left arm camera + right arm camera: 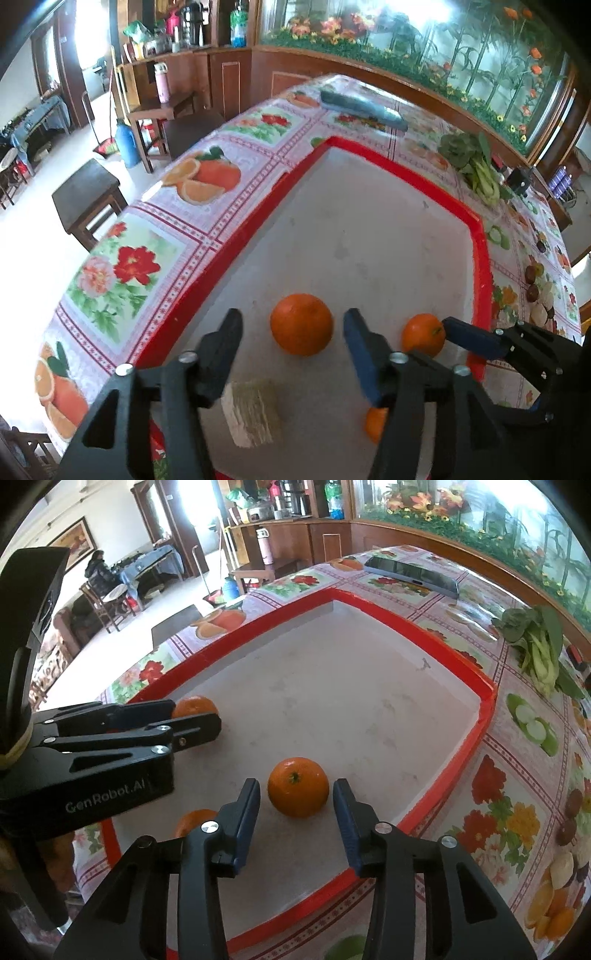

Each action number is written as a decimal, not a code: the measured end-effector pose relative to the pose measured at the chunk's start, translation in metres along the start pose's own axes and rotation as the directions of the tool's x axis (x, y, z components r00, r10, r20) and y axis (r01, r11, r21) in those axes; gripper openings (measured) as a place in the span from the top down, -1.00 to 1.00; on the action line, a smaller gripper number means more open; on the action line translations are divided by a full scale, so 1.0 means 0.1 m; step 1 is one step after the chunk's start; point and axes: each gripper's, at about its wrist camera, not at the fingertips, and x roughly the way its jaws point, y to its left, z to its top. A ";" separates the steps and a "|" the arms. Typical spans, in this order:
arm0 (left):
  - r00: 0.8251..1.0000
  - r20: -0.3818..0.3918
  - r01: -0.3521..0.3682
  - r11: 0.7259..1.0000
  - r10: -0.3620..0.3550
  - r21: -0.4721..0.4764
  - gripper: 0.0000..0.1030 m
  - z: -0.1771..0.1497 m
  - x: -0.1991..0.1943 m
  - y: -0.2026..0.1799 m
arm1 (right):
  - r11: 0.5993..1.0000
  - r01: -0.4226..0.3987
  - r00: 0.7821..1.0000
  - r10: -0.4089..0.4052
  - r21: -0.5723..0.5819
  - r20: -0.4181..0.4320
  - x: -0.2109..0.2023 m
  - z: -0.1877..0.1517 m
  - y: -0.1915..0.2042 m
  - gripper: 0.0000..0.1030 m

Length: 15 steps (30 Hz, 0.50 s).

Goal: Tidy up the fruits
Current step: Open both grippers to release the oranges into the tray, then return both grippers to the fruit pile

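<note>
Here, red-rimmed tray (480, 236) on counter (147, 236) with a floral and fruit-print cloth; grey tray floor holding three oranges.

Left wrist view: left gripper (293, 326) low over the tray, jaws apart, straddling the largest orange (301, 324). Narrow gaps visible on both sides of the fruit; no contact seen. Pale block (251, 413) lying on the tray floor just under the left finger. Small orange (376, 424) partly hidden behind the other finger's frame.

Right wrist view: right gripper (297, 797) also low over the tray, jaws apart, bracketing a stem-up orange (298, 787); fruit resting on the tray floor, not clamped. Same fruit seen in left wrist view near the tray's right rim, touching a blue finger pad of the right gripper. Left gripper entering from the left of this view, largest orange showing behind its fingers near the tray's far-left rim.

Elsewhere on counter, beyond the tray: dark flat phone-like device (412, 576) at the far edge, bunch of leafy greens (539, 646) to the right, well apart from the tray.
</note>
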 end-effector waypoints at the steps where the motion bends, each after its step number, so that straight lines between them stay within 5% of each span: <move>1: 1.000 0.007 -0.002 1.000 0.002 0.003 -0.30 0.00 -0.02 0.00 | 1.000 0.000 1.000 0.000 0.000 0.004 -0.02 0.00 0.01 0.21; 5: 0.999 0.028 -0.020 1.000 0.019 0.015 -0.45 -0.02 -0.12 -0.03 | 1.000 0.001 1.000 -0.001 0.006 0.015 -0.12 -0.05 0.02 0.21; 15: 0.999 0.034 -0.015 1.000 0.014 0.026 -0.46 -0.16 -0.31 -0.16 | 0.999 -0.007 0.999 0.005 0.040 0.039 -0.40 -0.24 -0.02 0.18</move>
